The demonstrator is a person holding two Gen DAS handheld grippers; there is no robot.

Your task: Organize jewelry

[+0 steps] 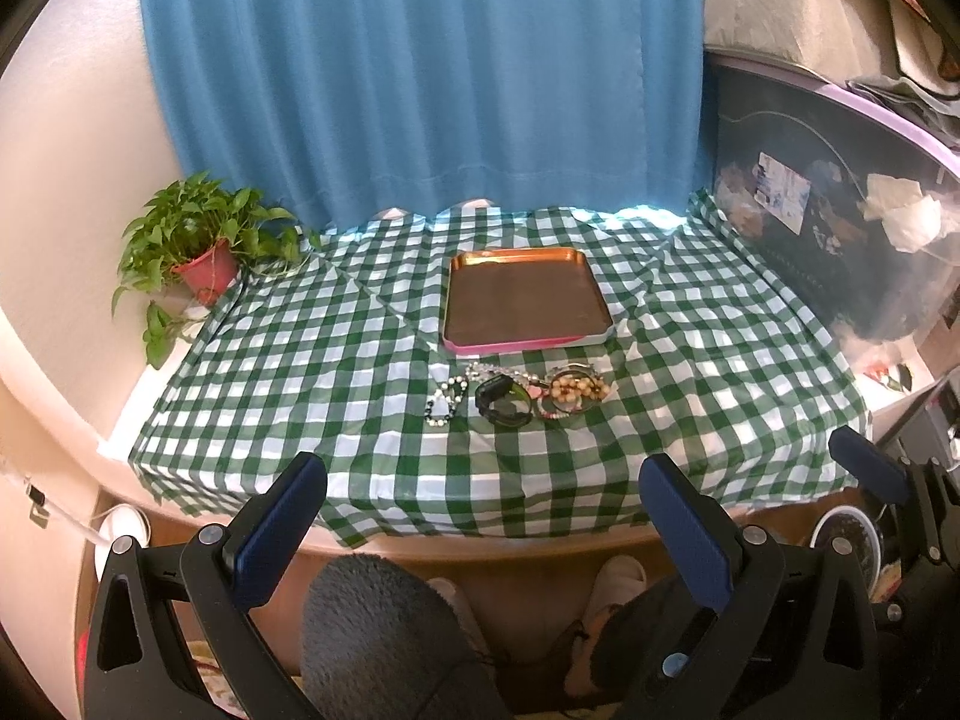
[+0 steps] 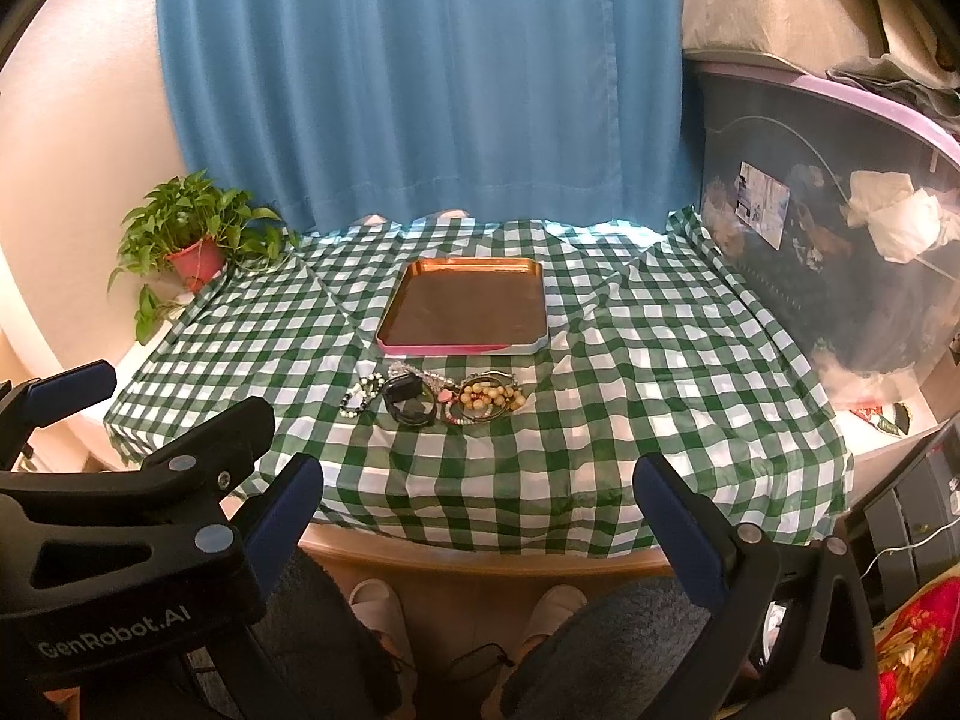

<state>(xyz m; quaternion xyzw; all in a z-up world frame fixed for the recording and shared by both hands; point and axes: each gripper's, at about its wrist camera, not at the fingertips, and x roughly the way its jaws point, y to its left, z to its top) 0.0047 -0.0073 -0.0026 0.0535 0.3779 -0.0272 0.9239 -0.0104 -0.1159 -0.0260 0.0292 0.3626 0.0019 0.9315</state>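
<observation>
A small heap of jewelry lies on the checked tablecloth (image 1: 300, 372) just in front of a copper tray with a pink rim (image 1: 528, 341). It holds a black-and-white bead bracelet (image 1: 445, 401), a black watch (image 1: 503, 403) and a wooden bead bracelet (image 1: 577, 391). The right wrist view shows the same tray (image 2: 462, 348), watch (image 2: 409, 403) and wooden beads (image 2: 489, 395). My left gripper (image 1: 483, 480) hangs open at the near table edge, well short of the heap. My right gripper (image 2: 480, 483) is open too, with nothing between its fingers.
A potted green plant (image 1: 201, 246) stands at the far left corner. A blue curtain (image 1: 420, 72) hangs behind the table. A large clear storage bin with a purple lid (image 1: 840, 228) borders the right side. A person's knees and slippers show below the table edge.
</observation>
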